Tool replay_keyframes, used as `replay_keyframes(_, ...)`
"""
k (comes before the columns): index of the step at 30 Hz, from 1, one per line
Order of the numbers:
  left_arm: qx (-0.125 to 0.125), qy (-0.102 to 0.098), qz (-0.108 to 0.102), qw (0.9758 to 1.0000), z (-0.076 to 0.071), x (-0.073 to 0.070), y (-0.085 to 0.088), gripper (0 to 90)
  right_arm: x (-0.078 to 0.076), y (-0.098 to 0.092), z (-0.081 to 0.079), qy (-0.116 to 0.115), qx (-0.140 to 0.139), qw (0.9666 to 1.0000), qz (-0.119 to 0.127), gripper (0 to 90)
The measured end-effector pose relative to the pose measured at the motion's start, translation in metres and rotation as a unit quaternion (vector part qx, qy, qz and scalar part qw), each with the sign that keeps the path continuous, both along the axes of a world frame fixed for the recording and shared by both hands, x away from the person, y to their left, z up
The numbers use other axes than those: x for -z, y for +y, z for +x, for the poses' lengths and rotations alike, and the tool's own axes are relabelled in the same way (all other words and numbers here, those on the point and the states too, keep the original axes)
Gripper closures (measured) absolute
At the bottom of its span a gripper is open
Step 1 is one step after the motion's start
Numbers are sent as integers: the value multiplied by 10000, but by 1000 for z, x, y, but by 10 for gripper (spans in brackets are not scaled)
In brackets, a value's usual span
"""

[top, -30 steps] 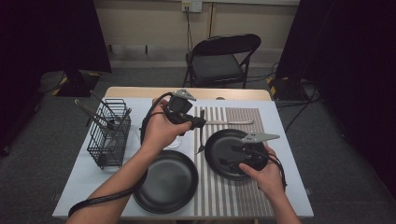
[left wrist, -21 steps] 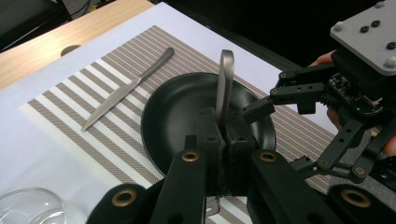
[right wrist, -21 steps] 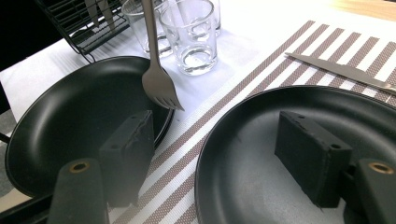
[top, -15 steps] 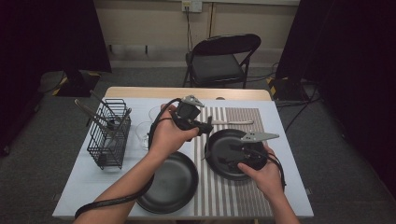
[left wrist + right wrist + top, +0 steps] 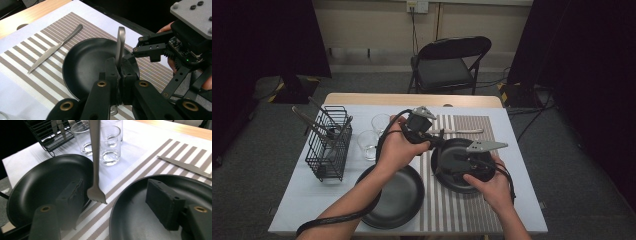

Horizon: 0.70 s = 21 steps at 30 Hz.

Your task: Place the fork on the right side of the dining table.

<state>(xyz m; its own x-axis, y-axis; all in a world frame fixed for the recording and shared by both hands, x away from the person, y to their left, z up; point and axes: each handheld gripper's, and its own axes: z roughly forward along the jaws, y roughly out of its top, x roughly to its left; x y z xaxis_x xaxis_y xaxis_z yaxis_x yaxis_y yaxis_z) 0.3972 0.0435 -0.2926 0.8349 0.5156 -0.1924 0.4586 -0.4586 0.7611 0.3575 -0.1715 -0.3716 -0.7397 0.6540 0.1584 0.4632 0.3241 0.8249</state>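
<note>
Your left tool (image 5: 119, 75) is clamped on a fork (image 5: 96, 170), tines down between two black plates (image 5: 160, 225). Your right tool (image 5: 117, 205), jaws apart and just closing, straddles it: lower the fork steadily onto the striped mat (image 5: 447, 205).

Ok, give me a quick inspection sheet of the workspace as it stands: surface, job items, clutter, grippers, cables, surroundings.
Surface: white table with a striped placemat on its right half.
Job's things: fork held handle-up, tines down over the gap between the two black plates; right plate on the placemat, left plate beside it; knife flat on the placemat beyond.
Clutter: two clear glasses; wire basket with utensils at the left.
Grippers: left gripper shut on the fork; right gripper open over the right plate, jaws just been closing, the fork's tines hang between them, untouched.
Cables: one trails along the left forearm.
Surroundings: folding chair behind the table.
</note>
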Motion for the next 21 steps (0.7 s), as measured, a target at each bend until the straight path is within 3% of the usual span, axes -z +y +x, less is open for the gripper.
replay_keyframes(5,6,7,-84,10000,0,2,-3,871,-1,4,0,12,-60,10000,-55,343)
replay_keyframes(10,24,73,-123,9999,-1,7,-7,871,-5,4,-3,62,146,9998,105,404)
replay_keyframes(21,61,48,-126,9999,-4,11,-16,871,-8,3,-4,-40,262,9996,95,537)
